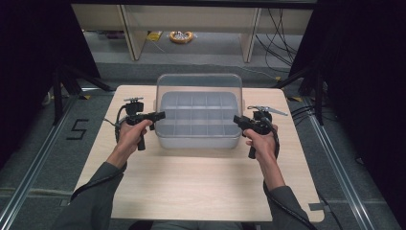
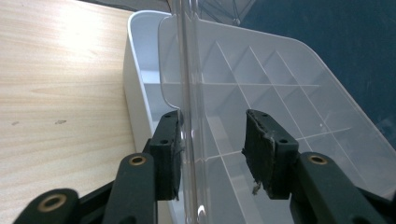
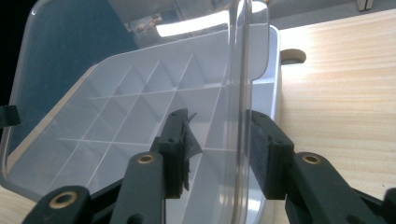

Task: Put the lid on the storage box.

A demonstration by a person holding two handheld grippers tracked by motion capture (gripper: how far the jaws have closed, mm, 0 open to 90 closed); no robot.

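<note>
A translucent grey compartment box [image 1: 198, 136] stands mid-table with its clear lid [image 1: 198, 86] raised upright at the back. My left gripper [image 1: 160, 115] is at the lid's left edge and my right gripper [image 1: 238, 120] at its right edge. In the left gripper view the lid [image 2: 261, 74] has its rim between the jaws of the left gripper [image 2: 212, 128]; one pad [image 2: 170, 149] lies against the rim, the other stands apart. In the right gripper view the lid [image 3: 140, 93] likewise has its rim inside the right gripper [image 3: 217, 128], nearer one pad [image 3: 264, 154]. Neither gripper clamps it.
The wooden table [image 1: 201, 182] has free room in front of the box and narrow strips on both sides. A round hole in the tabletop [image 3: 292, 56] lies beyond the box wall [image 3: 274, 60]. Past the far edge are shelf legs and cables on the floor.
</note>
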